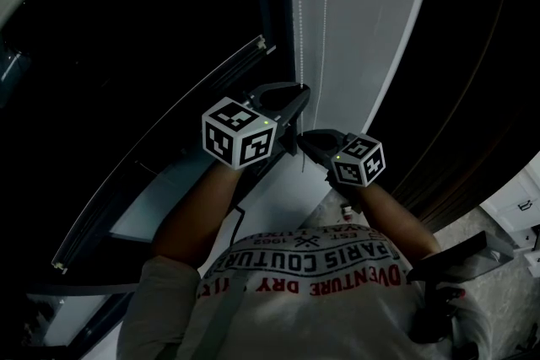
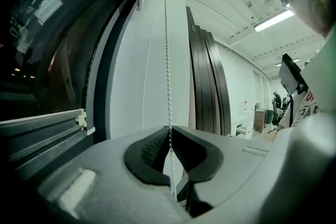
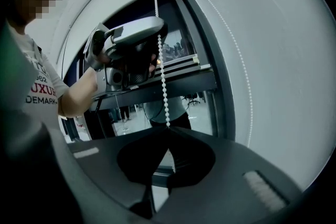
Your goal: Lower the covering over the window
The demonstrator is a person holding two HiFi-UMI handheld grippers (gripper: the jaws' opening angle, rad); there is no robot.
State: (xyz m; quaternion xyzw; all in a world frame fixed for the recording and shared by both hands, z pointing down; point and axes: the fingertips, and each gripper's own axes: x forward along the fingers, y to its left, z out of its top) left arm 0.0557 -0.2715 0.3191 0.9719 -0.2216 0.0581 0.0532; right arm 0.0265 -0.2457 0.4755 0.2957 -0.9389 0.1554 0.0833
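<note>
Far left: dark window [image 1: 126, 55], pale horizontal rail [image 2: 42, 127] crossing it; cannot tell whether rail is blind's lower edge. Centre: left gripper [image 1: 299, 94] clenched on white bead chain [image 2: 167, 60], which hangs down white wall strip [image 1: 363, 29] beside window frame. Just below and rightward: right gripper [image 1: 307, 138] clamped on same chain. Printed shirt [image 1: 312, 265] at bottom.

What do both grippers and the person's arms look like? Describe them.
The left gripper and right gripper are grey, tapering shells with black fingers, ribbed on the left one. Each carries a white cube of black square markers with a green light. The person wears a pale short-sleeved T-shirt with printed lettering.
</note>
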